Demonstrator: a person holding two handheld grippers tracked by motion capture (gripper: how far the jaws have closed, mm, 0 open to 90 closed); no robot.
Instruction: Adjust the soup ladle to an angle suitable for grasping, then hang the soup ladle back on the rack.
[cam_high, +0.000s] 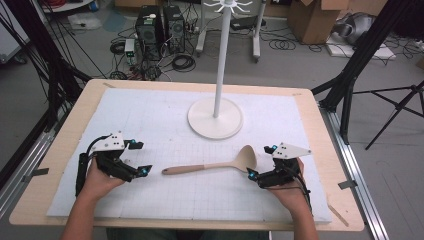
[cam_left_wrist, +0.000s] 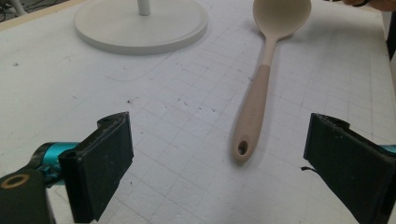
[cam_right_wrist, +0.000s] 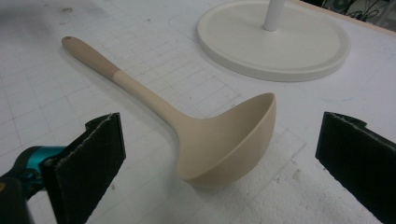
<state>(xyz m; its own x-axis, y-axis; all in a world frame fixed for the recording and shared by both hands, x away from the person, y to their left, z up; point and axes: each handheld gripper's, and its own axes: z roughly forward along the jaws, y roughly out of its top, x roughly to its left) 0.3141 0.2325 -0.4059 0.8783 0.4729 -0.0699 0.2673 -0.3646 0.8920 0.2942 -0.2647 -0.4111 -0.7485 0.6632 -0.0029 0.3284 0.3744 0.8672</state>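
Beige ladle (cam_high: 215, 166), one piece, lying flat on the white gridded mat (cam_high: 165, 125) of the desk (cam_high: 95, 89), between the two grippers.

Nearest, left gripper (cam_high: 137, 157): jaws stood wide apart with nothing between them, aimed at the handle end from just short of it; no contact.

Nearest, right gripper (cam_high: 261, 161): jaws likewise spread and empty, set just beside the bowl, not touching it.

Item, handle: slim, rounded, darker tan over the outer half, with a hanging hole (cam_left_wrist: 242, 148) at its tip. Finish looked matte, probably silicone or coated plastic, so judged grippy rather than slippery.

Item, bowl (cam_right_wrist: 229, 140): deep and rounded, resting tilted on its side with the mouth facing the right gripper. Wall looked thin; judged slightly yielding if squeezed.

Handling, as judged: light, fairly stiff along the shaft, not fragile. Weight sat toward the bowl, so a hold at the far tip would likely let it droop or swivel. Best hold seemed the tan section of the handle, jaws closing across its width; the bowl rim offered a poorer, curved purchase.

Beyond: white stand (cam_high: 215, 118), round base and upright pole, hooks at its top, well apart from the ladle. The hole suggested hanging there.
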